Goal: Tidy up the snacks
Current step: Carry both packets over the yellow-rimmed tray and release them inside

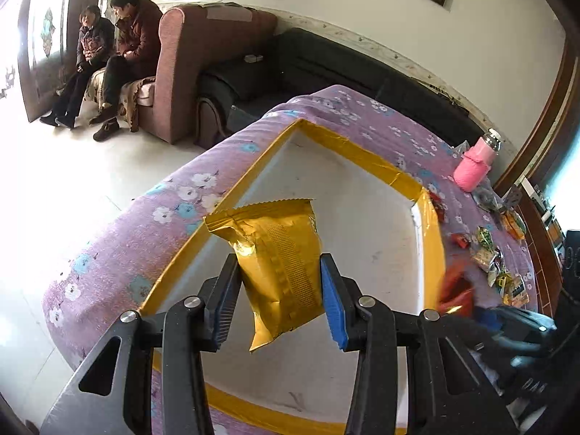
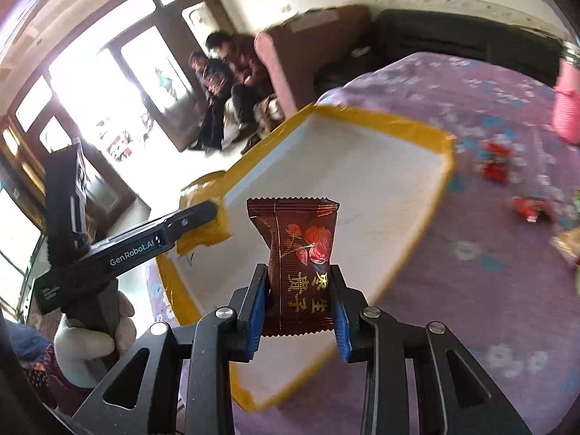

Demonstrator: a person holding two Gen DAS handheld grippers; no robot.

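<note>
My left gripper [image 1: 279, 272] is shut on a gold foil snack packet [image 1: 275, 253] and holds it above a white tray with a gold rim [image 1: 380, 161]. My right gripper [image 2: 299, 286] is shut on a dark red snack packet with a rose print [image 2: 301, 253], held above the near part of the same tray [image 2: 362, 185]. The left gripper with its gold packet [image 2: 206, 217] shows at the tray's left edge in the right wrist view. The tray's inside is bare white.
The tray lies on a purple floral cloth [image 1: 119, 239]. Several loose wrapped snacks [image 1: 485, 250] lie to the tray's right, red ones [image 2: 493, 166] among them. A pink bottle [image 1: 475, 166] stands far right. Two people sit on a sofa [image 1: 119, 54] beyond.
</note>
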